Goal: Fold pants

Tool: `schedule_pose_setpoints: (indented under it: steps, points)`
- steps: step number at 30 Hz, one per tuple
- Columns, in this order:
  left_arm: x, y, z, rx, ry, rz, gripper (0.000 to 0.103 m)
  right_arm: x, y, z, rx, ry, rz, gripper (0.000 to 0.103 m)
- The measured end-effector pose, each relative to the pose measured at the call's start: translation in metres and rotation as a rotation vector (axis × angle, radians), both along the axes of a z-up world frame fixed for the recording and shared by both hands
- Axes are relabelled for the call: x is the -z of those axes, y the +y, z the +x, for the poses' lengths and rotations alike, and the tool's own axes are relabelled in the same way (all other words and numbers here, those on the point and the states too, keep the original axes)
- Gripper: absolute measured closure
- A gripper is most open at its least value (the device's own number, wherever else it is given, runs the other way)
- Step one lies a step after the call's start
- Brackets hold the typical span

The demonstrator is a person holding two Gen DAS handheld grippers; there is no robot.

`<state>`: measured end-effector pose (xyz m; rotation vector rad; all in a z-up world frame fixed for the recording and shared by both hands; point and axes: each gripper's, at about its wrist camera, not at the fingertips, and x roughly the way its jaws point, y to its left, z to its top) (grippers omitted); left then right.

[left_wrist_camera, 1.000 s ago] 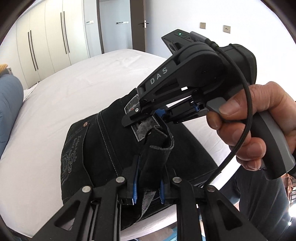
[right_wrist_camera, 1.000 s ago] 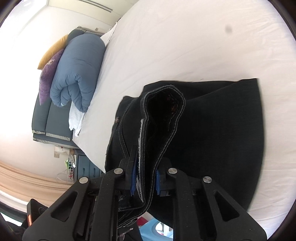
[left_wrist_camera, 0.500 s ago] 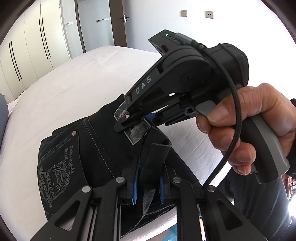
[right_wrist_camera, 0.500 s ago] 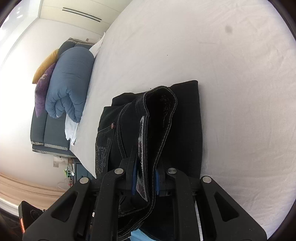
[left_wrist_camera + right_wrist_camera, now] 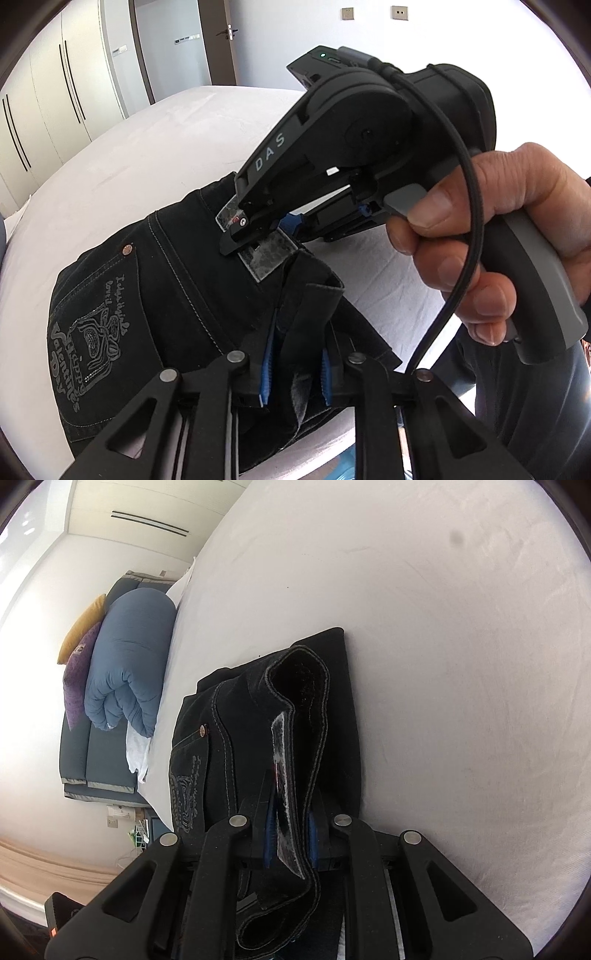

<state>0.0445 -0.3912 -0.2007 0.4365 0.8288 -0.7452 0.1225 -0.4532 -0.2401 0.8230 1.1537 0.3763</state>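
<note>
White sheet [image 5: 443, 664] covers the bed; wardrobes [image 5: 55, 92] stand far left, a blue duvet [image 5: 125, 664] beyond its edge. Black pants [image 5: 177, 288] lie folded near the bed's near edge, left gripper [image 5: 295, 365] easing wider around the fabric, right gripper [image 5: 290, 834] clamped on the waistband

Both grippers angled downward, jaws narrow.
Left gripper [image 5: 295, 365]: jaws have just been opening slightly, dark cloth between the blue pads. Right gripper [image 5: 290, 834]: pads pressed on cloth; right hand [image 5: 491, 236] wrapped round its handle, forefinger on trigger.
</note>
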Motion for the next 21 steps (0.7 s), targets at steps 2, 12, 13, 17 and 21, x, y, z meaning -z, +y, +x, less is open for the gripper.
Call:
schedule_pose_setpoints:
  steps: [2,12,13,17,21]
  points:
    - [0.001,0.001,-0.001,-0.003,0.006,-0.023,0.073,0.009,-0.003,-0.002,0.013,-0.017,0.05,0.09]
    - [-0.053,0.096,0.024,-0.18,0.101,-0.273,0.029,-0.009,-0.033,-0.036,0.145,-0.055,0.137,0.077]
    - [-0.054,0.109,0.034,-0.229,0.105,-0.279,0.029,-0.018,-0.033,-0.036,0.136,-0.082,0.167,0.077]
    - [-0.046,0.141,0.088,-0.344,0.171,-0.294,0.04,-0.051,-0.008,-0.014,0.018,-0.14,0.204,0.077]
    - [-0.038,0.146,0.133,-0.322,0.218,-0.285,0.063,-0.04,0.032,0.01,-0.098,-0.066,0.137,0.077]
